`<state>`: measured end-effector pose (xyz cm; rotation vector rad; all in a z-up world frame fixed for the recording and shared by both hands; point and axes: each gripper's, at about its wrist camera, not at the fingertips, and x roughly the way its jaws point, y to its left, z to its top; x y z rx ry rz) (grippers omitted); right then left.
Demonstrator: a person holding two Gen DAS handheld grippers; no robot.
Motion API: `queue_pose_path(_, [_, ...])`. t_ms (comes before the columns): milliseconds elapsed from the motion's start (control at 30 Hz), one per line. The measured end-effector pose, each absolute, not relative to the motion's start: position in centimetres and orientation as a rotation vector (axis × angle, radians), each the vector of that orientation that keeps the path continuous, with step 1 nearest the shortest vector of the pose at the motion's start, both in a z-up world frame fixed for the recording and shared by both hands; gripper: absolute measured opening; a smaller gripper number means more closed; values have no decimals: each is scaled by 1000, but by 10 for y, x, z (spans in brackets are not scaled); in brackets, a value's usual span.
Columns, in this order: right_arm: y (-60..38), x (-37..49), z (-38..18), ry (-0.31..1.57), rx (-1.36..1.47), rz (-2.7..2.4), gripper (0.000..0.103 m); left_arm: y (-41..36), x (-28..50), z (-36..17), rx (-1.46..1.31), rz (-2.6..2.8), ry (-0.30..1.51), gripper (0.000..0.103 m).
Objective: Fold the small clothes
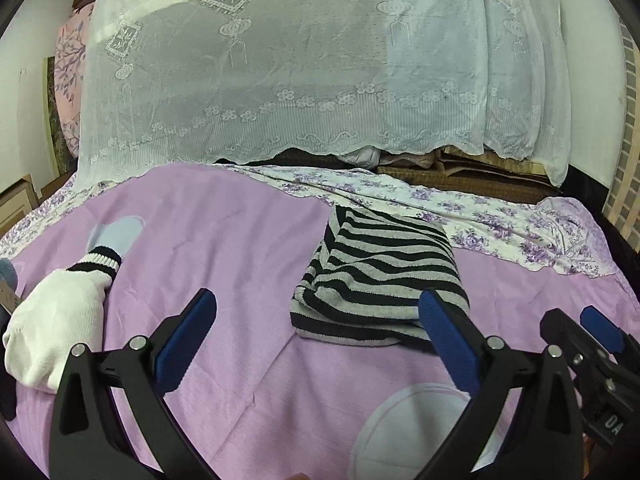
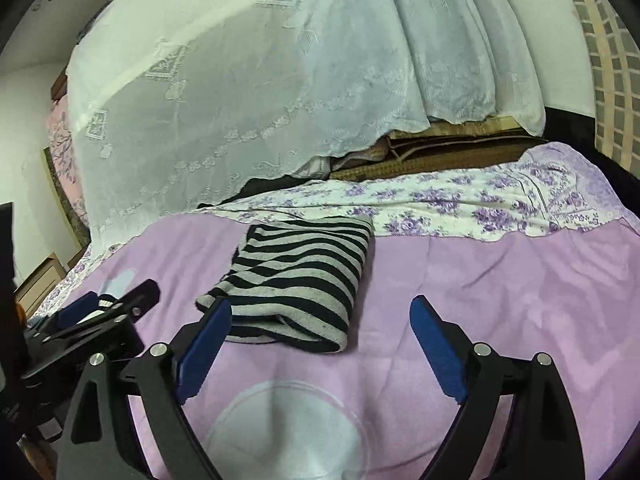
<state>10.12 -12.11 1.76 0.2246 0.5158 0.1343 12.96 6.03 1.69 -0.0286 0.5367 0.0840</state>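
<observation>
- I found the striped garment folded into a compact bundle, lying on the purple sheet toward the far half of the bed.
- Its long axis ran away from my cameras, from the near rolled edge toward the floral border at the back; seen from the right wrist it leaned slightly to the right as it receded.
- The grey and black stripes ran across that axis, roughly side to side.
- The thick folded end faced me; the flatter end pointed toward the lace curtain.
- My left gripper had its blue fingers spread wide, with nothing between them. From that camera the right-hand finger overlapped the near right corner of the garment; I could not tell whether it touched the cloth.
- My right gripper likewise stood with its fingers well apart and empty. Its left-hand finger sat in front of the near left corner of the garment, contact undetermined.
- The two grippers were side by side, each visible at the edge of the other's view.
- A white sock with black bands at the cuff lay on the sheet to the left, well apart from the garment, its cuff pointing away from me and to the right.
- A white round print on the sheet lay just below the right gripper.
</observation>
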Motion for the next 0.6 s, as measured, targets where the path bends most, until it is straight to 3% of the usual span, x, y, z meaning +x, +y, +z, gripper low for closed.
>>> queue_pose_path(500, [-111, 101, 10, 538, 193, 146, 93, 53, 131, -1, -3, 7, 594, 99])
queue_pose_path(600, [-110, 99, 9, 524, 182, 137, 98, 57, 133, -3, -22, -19, 612, 99])
